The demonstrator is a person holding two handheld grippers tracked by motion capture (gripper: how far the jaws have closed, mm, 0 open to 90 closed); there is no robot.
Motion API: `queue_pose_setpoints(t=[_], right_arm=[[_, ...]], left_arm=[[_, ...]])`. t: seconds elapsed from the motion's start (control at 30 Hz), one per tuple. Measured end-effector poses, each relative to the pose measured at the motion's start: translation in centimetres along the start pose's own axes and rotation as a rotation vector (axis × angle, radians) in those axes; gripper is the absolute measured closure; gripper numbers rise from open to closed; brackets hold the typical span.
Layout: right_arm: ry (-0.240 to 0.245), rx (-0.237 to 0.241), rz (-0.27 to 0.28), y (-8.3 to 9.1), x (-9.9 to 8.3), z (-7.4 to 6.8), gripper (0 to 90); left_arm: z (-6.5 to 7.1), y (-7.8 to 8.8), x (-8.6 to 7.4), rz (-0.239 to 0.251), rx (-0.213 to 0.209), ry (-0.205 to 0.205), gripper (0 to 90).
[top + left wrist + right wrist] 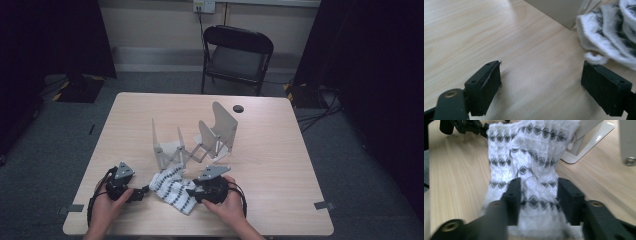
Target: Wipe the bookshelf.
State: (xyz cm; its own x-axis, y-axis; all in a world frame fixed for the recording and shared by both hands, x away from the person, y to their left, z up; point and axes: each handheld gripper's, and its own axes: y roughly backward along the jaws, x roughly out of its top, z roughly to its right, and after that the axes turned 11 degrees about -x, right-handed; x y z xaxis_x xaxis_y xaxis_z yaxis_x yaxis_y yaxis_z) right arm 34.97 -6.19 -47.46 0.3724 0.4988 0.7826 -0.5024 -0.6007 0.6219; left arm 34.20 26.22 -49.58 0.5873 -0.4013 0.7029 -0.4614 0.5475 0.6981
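A white sock (172, 188) with rows of black diamonds lies crumpled on the wooden table (280, 165) between the two grippers, near the person's edge. The right gripper (539, 195) reaches over it: its jaws stand partly apart with a band of the fabric lying between them, the knit bunched up under and past the tips, and the pads do not clearly press on it. Beyond those jaws the sock runs on toward the left gripper (145, 190), whose tips sit at the sock's far end. Seen along the left gripper (541, 77), its jaws stand wide with bare tabletop between them; the cuff of the sock lies just off the tip of one jaw, beside it rather than inside the gap. Just behind the sock, past both sets of jaws, stands a grey folding rack (197, 142) with upright plates and a scissor linkage; its white base plate (590, 143) lies close beside the sock's upper edge. Farther off, a small dark round disc (238, 108) sits on the table, and a black folding chair (236, 57) stands behind the table.
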Motion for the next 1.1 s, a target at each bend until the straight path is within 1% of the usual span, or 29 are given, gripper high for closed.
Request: queue_pose_setpoints(t=[0.03, 0.07, 0.1, 0.17, 0.2, 0.33, 0.37, 0.4, 0.43, 0.47, 0.53, 0.57, 0.6, 0.63, 0.67, 0.7, 0.77, 0.83, 0.87, 0.93, 0.97, 1.0, 1.03, 1.1], right_arm=[[-0.003, -0.002, -0.002, 0.0, 0.0, 0.1, 61.2], [-0.006, 0.000, -0.006, -0.1, 0.0, 0.2, 64.6], [-0.004, 0.003, -0.010, -0.3, 0.1, 0.1, 66.5], [0.012, 0.000, -0.025, -0.9, 0.1, -0.2, 70.3], [0.018, 0.009, -0.032, -1.4, 0.1, -0.4, 72.6], [0.020, 0.032, -0.029, -2.3, -0.1, -1.2, 74.9], [0.022, 0.036, -0.028, -2.4, -0.1, -1.3, 74.6], [0.022, 0.048, -0.028, -2.3, -0.1, -1.5, 73.0], [0.022, 0.053, -0.028, -2.3, -0.1, -1.5, 70.3], [0.015, 0.057, -0.028, -2.0, -0.1, -1.6, 63.1], [0.003, 0.064, -0.017, -1.6, -0.1, -1.5, 55.2], [-0.004, 0.057, -0.007, -1.2, -0.1, -1.3, 51.0], [-0.015, 0.050, 0.001, -0.7, -0.1, -1.0, 48.1], [-0.026, 0.043, 0.015, -0.2, -0.1, -0.6, 45.9], [-0.035, 0.034, 0.024, 0.3, -0.2, -0.2, 44.0], [-0.038, 0.020, 0.029, 0.9, -0.3, 0.3, 42.3], [-0.038, -0.010, 0.033, 2.0, -0.8, 1.2, 40.0], [-0.040, -0.039, 0.028, 2.9, -1.4, 2.1, 38.4], [-0.037, -0.067, 0.023, 3.5, -2.0, 2.8, 36.9], [-0.037, -0.101, 0.002, 4.1, -2.9, 3.9, 34.8], [-0.042, -0.116, -0.001, 4.4, -3.4, 4.5, 34.7], [-0.049, -0.138, -0.018, 4.7, -4.1, 5.2, 33.8], [-0.052, -0.155, -0.028, 4.9, -4.5, 5.8, 32.6], [-0.070, -0.177, -0.042, 5.1, -5.5, 6.8, 30.7]], left_arm=[[0.1, 0.1, -0.1, -0.003, -0.007, 0.005, 16.8], [0.1, 0.3, -0.1, -0.011, -0.007, -0.001, 17.3], [0.2, 0.5, -0.1, -0.008, -0.014, 0.005, 17.6], [0.4, 0.9, -0.1, 0.007, -0.022, -0.001, 17.9], [0.6, 1.0, 0.0, 0.015, -0.028, -0.005, 17.9], [1.3, 1.5, 0.6, 0.047, -0.045, -0.025, 17.7], [1.6, 1.7, 0.9, 0.061, -0.050, -0.043, 17.8], [1.7, 1.7, 0.9, 0.068, -0.056, -0.044, 17.7], [2.1, 1.8, 1.2, 0.085, -0.066, -0.065, 17.7], [2.2, 1.8, 1.4, 0.092, -0.071, -0.076, 17.7], [2.7, 1.7, 1.8, 0.104, -0.091, -0.090, 17.5], [3.0, 1.4, 1.9, 0.107, -0.108, -0.093, 16.8], [3.2, 1.2, 2.0, 0.099, -0.117, -0.110, 16.5], [3.4, 0.9, 2.1, 0.095, -0.113, -0.115, 17.9], [3.6, 0.7, 2.2, 0.092, -0.111, -0.131, 19.8], [3.7, 0.6, 2.3, 0.094, -0.116, -0.131, 20.9], [3.9, 0.2, 2.4, 0.089, -0.128, -0.150, 26.9], [4.1, -0.2, 2.4, 0.080, -0.138, -0.161, 29.5], [4.1, -0.4, 2.4, 0.072, -0.136, -0.170, 32.3], [4.1, -0.7, 2.4, 0.057, -0.143, -0.165, 39.4], [4.1, -0.8, 2.4, 0.058, -0.146, -0.154, 40.5], [4.1, -0.8, 2.5, 0.051, -0.148, -0.165, 43.0], [4.2, -1.0, 2.5, 0.046, -0.142, -0.169, 45.2], [4.1, -1.2, 2.6, 0.030, -0.139, -0.180, 47.7]])
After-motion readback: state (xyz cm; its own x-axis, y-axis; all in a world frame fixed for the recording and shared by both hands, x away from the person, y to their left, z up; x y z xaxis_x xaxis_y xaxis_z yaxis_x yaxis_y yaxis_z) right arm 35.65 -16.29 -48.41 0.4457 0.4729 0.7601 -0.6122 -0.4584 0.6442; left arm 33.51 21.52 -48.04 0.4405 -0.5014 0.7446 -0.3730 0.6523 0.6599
